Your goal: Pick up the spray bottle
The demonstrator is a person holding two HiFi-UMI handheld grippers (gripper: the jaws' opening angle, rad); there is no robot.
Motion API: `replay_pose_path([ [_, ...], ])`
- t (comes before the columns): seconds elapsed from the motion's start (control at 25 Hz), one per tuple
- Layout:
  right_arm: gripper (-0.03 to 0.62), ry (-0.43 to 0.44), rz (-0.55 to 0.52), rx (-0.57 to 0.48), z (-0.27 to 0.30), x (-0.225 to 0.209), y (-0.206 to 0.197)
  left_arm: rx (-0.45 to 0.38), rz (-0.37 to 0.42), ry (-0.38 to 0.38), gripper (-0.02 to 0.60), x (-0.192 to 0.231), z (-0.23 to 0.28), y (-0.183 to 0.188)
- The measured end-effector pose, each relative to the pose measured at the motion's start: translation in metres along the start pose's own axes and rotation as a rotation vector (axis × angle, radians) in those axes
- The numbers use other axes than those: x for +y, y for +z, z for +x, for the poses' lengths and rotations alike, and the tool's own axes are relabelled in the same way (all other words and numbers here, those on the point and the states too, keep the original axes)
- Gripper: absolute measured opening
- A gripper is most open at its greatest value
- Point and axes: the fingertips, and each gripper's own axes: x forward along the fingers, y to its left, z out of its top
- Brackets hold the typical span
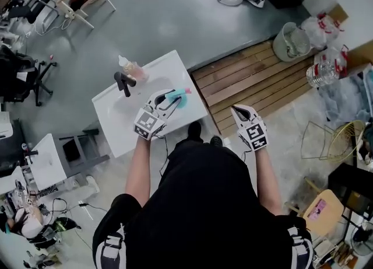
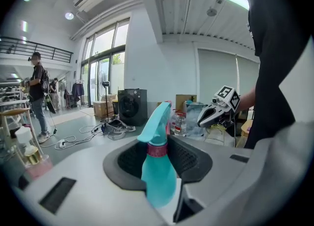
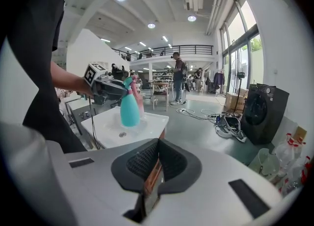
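The teal spray bottle (image 1: 182, 97) hangs above the white washbasin table (image 1: 116, 123), clamped between the jaws of my left gripper (image 1: 169, 102). In the left gripper view the bottle (image 2: 159, 173) stands upright between the black pads, with its teal trigger head at the top. My right gripper (image 1: 239, 112) hovers off the table's right side over the floor, jaws together and empty. The right gripper view shows the bottle (image 3: 129, 110) held over the basin (image 3: 147, 122) by the left gripper (image 3: 105, 87).
A black faucet (image 1: 123, 82) and a pink bottle (image 1: 133, 69) stand at the basin's far edge. Wooden decking (image 1: 250, 81), a bucket (image 1: 291, 41) and bagged water bottles (image 1: 326, 66) lie to the right. A black washing machine (image 3: 260, 112) and floor cables sit beyond.
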Motion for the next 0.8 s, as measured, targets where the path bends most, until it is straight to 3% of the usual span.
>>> replay_pose_path([
  [0.8,0.015,0.127,-0.021,-0.074,-0.072,0.035,-0.032,-0.025,0.04,0.146,0.146,-0.115,-0.058,0.031],
])
